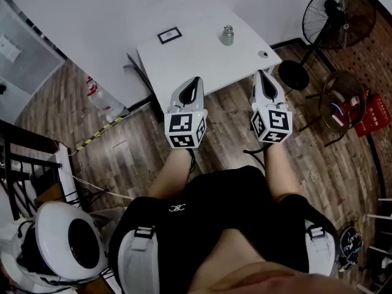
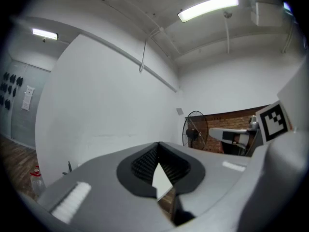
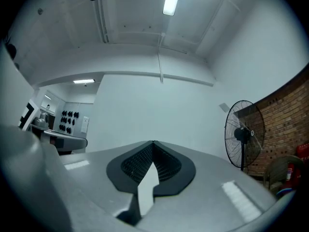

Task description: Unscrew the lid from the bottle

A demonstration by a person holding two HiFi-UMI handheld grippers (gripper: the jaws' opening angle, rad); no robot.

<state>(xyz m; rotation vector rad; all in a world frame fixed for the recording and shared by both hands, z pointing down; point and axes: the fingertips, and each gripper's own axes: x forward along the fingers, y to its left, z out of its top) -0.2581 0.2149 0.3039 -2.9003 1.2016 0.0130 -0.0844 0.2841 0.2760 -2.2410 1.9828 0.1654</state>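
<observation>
A small grey-green bottle (image 1: 228, 35) with a lid stands upright on the white table (image 1: 196, 60), toward its far right part. My left gripper (image 1: 195, 82) is held in the air over the table's near edge, well short of the bottle, jaws shut with nothing in them. My right gripper (image 1: 262, 76) hangs beside the table's right near corner, also shut and empty. Both gripper views point up at the wall and ceiling; in the left gripper view the left gripper (image 2: 158, 145) is closed, in the right gripper view the right gripper (image 3: 153, 143) too.
A dark framed card (image 1: 169, 35) and a small round disc (image 1: 263, 54) lie on the table. A standing fan (image 1: 335, 14) and a round wicker stool (image 1: 343, 103) stand at the right. A white helmet-like object (image 1: 67, 241) sits at lower left on the wood floor.
</observation>
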